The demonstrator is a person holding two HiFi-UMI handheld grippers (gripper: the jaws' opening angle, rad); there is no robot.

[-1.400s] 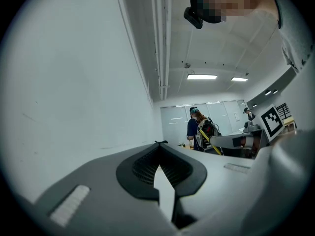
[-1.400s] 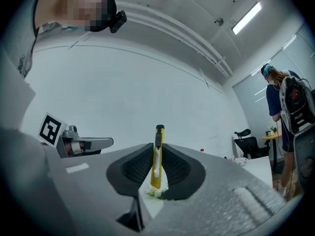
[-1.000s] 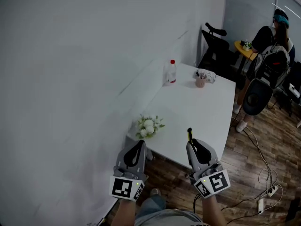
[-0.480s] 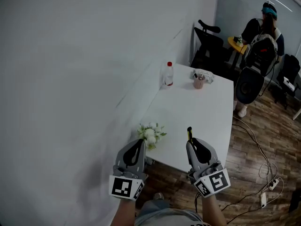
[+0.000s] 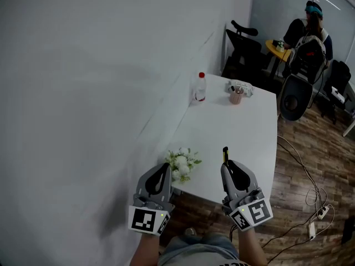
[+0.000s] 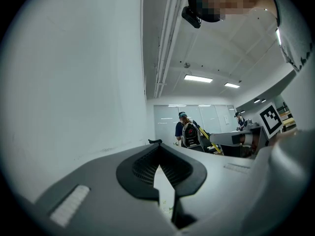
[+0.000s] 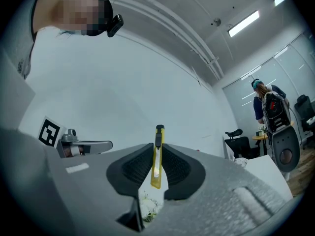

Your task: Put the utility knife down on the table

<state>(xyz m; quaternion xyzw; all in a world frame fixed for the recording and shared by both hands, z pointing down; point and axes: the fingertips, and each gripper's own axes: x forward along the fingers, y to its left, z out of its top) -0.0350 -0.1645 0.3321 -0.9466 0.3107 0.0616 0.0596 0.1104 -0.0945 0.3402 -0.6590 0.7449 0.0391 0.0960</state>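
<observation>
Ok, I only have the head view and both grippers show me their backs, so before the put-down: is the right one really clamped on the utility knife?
Observer: Yes. In the right gripper view the right gripper has its jaws shut on the yellow utility knife, which runs along them with its black end out past the tips.
Operator: And the left one, anything in it?
Observer: No. In the left gripper view the left gripper has its jaws together at the tips, with nothing between them.

No legible text, label, brand, number or sign anywhere.
</observation>
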